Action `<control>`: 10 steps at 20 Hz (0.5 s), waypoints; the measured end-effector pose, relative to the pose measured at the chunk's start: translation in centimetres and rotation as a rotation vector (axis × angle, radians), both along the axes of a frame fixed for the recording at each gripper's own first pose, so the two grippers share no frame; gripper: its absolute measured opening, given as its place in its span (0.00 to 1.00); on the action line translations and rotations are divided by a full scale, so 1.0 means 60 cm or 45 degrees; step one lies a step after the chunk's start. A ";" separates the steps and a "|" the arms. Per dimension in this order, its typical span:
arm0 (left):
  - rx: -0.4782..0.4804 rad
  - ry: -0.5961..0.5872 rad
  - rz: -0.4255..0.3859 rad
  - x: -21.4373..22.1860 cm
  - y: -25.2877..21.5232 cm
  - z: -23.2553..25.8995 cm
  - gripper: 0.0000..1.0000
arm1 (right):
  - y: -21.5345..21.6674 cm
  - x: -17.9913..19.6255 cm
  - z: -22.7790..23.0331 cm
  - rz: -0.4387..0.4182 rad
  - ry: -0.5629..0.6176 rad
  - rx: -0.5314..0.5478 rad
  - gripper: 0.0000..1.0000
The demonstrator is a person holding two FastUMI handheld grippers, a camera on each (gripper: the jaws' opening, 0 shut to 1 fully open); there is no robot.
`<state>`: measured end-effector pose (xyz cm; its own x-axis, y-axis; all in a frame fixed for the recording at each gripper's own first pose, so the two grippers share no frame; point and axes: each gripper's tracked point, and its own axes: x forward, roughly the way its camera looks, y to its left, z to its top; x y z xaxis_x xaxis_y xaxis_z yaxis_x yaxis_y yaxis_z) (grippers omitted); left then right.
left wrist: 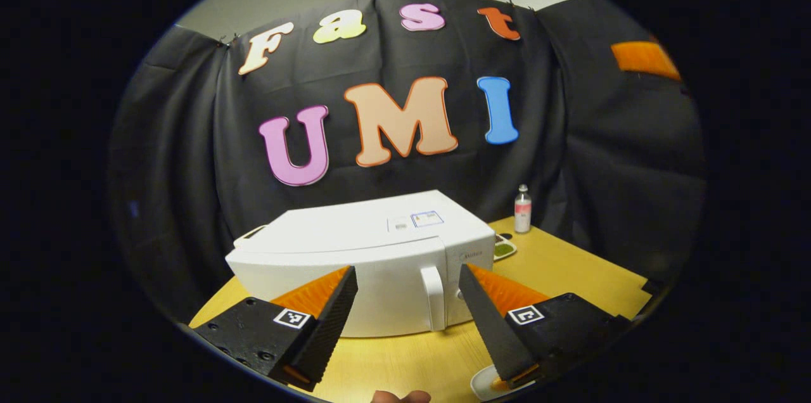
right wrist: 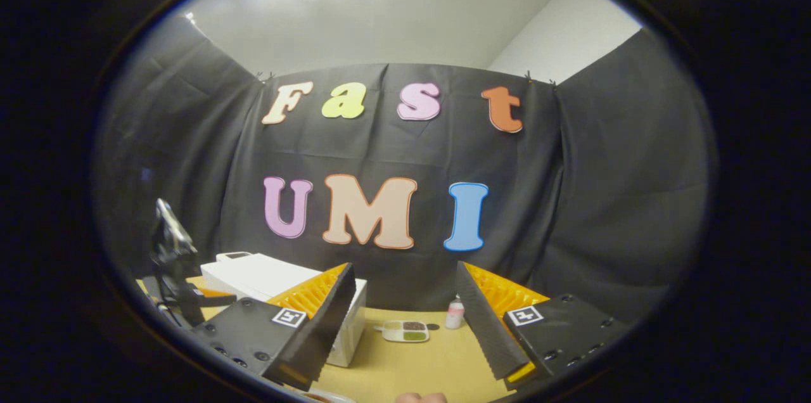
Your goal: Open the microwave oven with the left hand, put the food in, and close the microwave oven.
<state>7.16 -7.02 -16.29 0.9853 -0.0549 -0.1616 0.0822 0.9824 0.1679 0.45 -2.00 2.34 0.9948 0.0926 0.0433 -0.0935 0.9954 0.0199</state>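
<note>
Facing the shut microwave oven [left wrist: 380,263], left hand-held gripper [left wrist: 408,301] spread wide

A: Counter [left wrist: 570,270]: a light wood surface is seen in both views. What is carried on it?

B: A white microwave oven [left wrist: 380,263], door shut, is stood on it. Behind its right end, a divided food tray [left wrist: 505,247] is laid flat, and a small bottle [left wrist: 522,209] is stood upright near the back edge. A white dish [left wrist: 485,384] is glimpsed at the near edge.
</note>
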 end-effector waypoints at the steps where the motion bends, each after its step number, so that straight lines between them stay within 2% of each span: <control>1: 0.002 0.043 -0.005 0.013 -0.003 -0.026 0.97 | -0.005 -0.003 0.003 -0.010 -0.003 -0.006 0.96; 6: -0.020 0.224 0.015 0.047 -0.010 -0.141 0.98 | -0.032 -0.020 0.007 -0.064 0.002 -0.040 0.96; 10: -0.030 0.264 0.014 0.073 -0.024 -0.168 0.98 | -0.045 -0.027 0.012 -0.094 0.004 -0.043 0.96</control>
